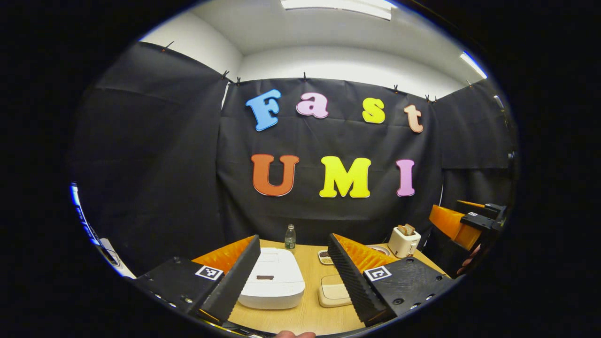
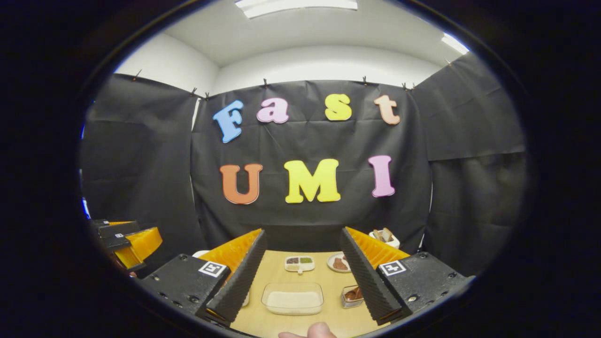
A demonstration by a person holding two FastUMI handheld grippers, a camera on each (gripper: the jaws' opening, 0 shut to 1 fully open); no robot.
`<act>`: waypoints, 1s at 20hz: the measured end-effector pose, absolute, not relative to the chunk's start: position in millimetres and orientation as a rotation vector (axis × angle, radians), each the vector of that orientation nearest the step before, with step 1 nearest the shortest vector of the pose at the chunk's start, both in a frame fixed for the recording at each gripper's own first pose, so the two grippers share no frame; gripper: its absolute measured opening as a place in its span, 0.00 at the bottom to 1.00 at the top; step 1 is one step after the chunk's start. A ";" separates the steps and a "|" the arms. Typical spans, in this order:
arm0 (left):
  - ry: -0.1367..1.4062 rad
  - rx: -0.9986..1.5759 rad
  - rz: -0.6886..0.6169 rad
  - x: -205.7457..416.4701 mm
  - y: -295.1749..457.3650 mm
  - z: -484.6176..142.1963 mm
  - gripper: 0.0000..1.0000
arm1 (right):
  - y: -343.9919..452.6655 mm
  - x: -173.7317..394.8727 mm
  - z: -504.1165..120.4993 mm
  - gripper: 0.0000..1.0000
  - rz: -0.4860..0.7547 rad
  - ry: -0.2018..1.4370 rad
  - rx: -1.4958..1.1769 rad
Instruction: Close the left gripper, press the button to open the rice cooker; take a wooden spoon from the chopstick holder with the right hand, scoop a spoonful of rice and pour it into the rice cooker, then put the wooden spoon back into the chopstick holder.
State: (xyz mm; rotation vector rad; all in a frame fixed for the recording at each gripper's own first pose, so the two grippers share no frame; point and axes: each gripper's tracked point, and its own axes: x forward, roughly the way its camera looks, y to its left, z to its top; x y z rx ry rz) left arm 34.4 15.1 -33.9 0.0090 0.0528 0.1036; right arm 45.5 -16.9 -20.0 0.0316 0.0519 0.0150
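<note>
The white rice cooker [image 1: 272, 281] sits on the wooden table [image 1: 305, 319] with its lid down, just beyond and between the fingers of my left gripper [image 1: 293, 240]. That gripper is open and holds nothing. A shallow tub of rice [image 2: 292, 297] lies ahead of my right gripper [image 2: 303, 233], which is also open with nothing in it. A small clear holder with something brown inside [image 2: 352, 295] stands right of the tub, partly hidden by my right finger. The tub of rice [image 1: 334, 291] also appears to the right of the cooker.
At the back of the table stand a small bottle [image 1: 290, 237], a toaster [image 1: 404, 240], a divided dish [image 2: 299, 263] and a plate of brown food [image 2: 339, 263]. The right gripper [image 1: 469, 220] hovers at the table's right edge, and the left gripper [image 2: 127, 241] at its left edge.
</note>
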 end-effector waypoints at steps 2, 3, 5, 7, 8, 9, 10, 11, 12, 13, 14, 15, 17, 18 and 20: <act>0.101 0.024 0.106 43.7 15.9 -53.1 0.94 | -19.0 51.7 -25.2 1.00 0.019 0.062 0.021; 0.130 0.034 0.126 47.6 22.0 -65.3 0.94 | -20.4 55.4 -28.0 1.00 0.023 0.066 0.013; 0.185 0.033 0.142 54.6 28.4 -87.2 0.94 | -24.0 63.6 -33.3 1.00 0.031 0.077 0.001; 0.239 0.018 0.142 63.0 32.5 -104.0 0.94 | -32.3 72.6 -35.6 1.00 0.030 0.079 0.005; 0.261 0.012 0.146 67.3 38.6 -109.7 0.94 | -35.3 77.9 -36.7 1.00 0.032 0.081 0.009; 0.285 0.006 0.151 73.2 42.9 -116.2 0.94 | -39.1 82.8 -40.3 1.00 0.034 0.084 0.013; 0.313 -0.003 0.160 80.2 49.3 -124.8 0.94 | -41.9 88.2 -43.0 1.00 0.040 0.086 0.014; 0.342 -0.017 0.161 86.0 53.5 -133.3 0.94 | -44.1 93.7 -47.9 1.00 0.045 0.094 0.013; 0.374 -0.035 0.156 91.3 56.7 -139.5 0.94 | -47.3 99.1 -53.2 1.00 0.052 0.107 0.012; 0.406 -0.051 0.162 95.6 61.9 -146.1 0.93 | -50.7 105.3 -59.0 1.00 0.056 0.117 0.013; 0.435 -0.057 0.172 103.7 70.0 -153.0 0.90 | -55.5 110.6 -62.2 1.00 0.057 0.124 0.016; 0.461 -0.062 0.171 110.4 74.0 -157.5 0.86 | -60.6 115.7 -67.1 1.00 0.057 0.132 0.018; 0.528 -0.067 0.186 121.6 86.2 -168.0 0.66 | -70.6 126.4 -75.2 1.00 0.058 0.145 0.030; 0.556 -0.072 0.192 127.9 92.1 -174.6 0.58 | -76.3 132.8 -79.5 1.00 0.059 0.152 0.038; 0.614 -0.102 0.197 135.4 97.0 -189.5 0.32 | -87.1 144.6 -89.6 1.00 0.058 0.164 0.045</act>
